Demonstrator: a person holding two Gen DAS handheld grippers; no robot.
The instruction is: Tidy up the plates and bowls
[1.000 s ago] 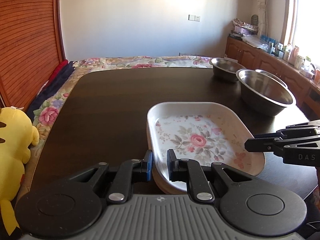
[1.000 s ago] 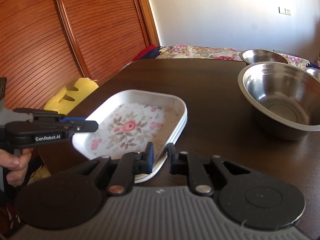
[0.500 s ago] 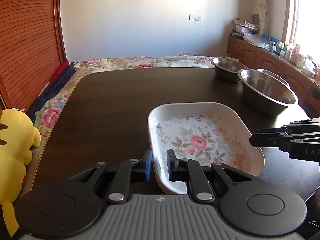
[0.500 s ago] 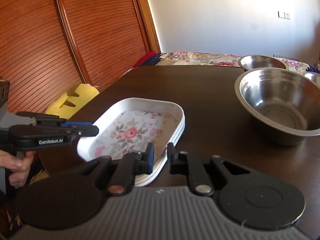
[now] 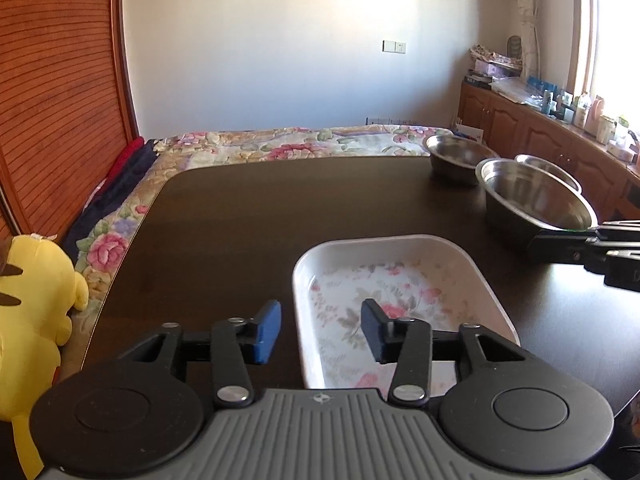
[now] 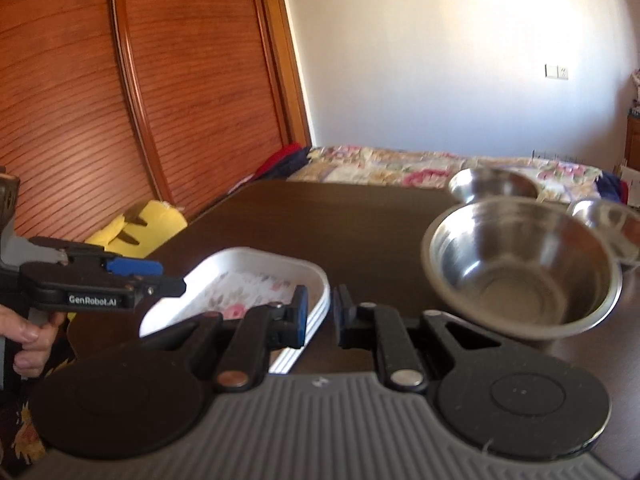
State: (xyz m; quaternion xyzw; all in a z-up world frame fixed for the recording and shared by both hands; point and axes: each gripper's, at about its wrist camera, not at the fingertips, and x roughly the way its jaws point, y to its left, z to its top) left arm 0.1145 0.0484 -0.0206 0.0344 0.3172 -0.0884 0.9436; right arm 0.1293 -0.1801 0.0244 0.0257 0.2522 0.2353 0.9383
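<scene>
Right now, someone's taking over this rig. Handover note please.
Left gripper: open, holding nothing, its fingers either side of the near-left rim of the floral plates.
Right gripper: narrow gap between the fingers, holding nothing, facing the large steel bowl.
Things: the white floral plates sit stacked at the near side of the dark table. Three steel bowls stand apart on the right: the large bowl, one behind it and one further right.
Done: plates appear stacked.
Left: bowls not yet nested; the large one looks like the next pick.
</scene>
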